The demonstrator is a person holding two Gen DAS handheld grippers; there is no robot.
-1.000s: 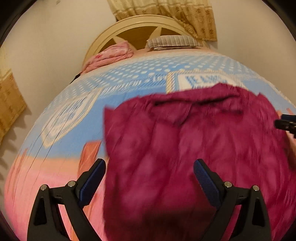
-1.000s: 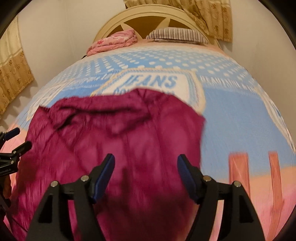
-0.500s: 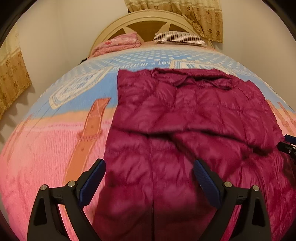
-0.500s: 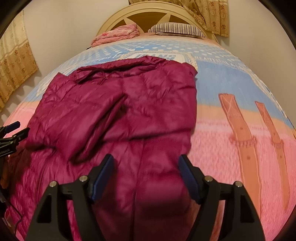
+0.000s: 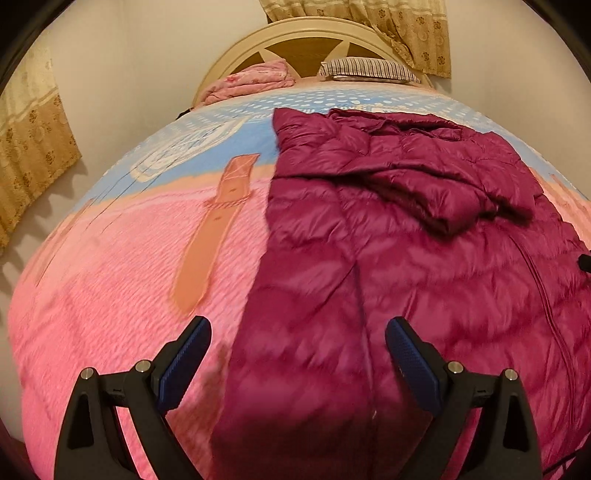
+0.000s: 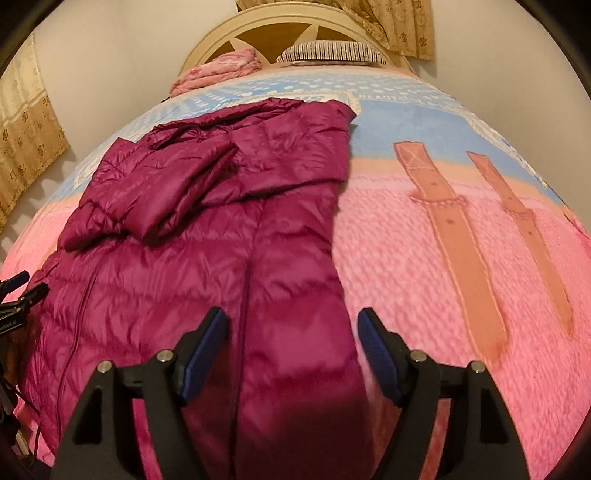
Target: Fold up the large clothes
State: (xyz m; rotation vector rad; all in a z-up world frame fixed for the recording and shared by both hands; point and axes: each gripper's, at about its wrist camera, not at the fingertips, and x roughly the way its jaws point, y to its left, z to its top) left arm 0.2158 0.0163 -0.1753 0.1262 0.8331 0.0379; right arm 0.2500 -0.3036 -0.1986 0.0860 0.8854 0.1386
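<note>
Where each tool [image 5: 298,334] gapes — jacket [image 5: 388,240] hem between, untouched, on bed [image 5: 110,277].

We're in a home bedroom: bed [image 5: 110,295] with pink-and-blue printed cover, arched cream headboard [image 5: 314,33], striped pillow [image 5: 369,68], folded pink blanket [image 5: 251,79] at its head, patterned gold curtains [image 5: 406,26], plain walls.

No legible text. White lettering on the bedspread [image 6: 391,96] by the jacket [image 6: 207,236]: too blurred.
</note>
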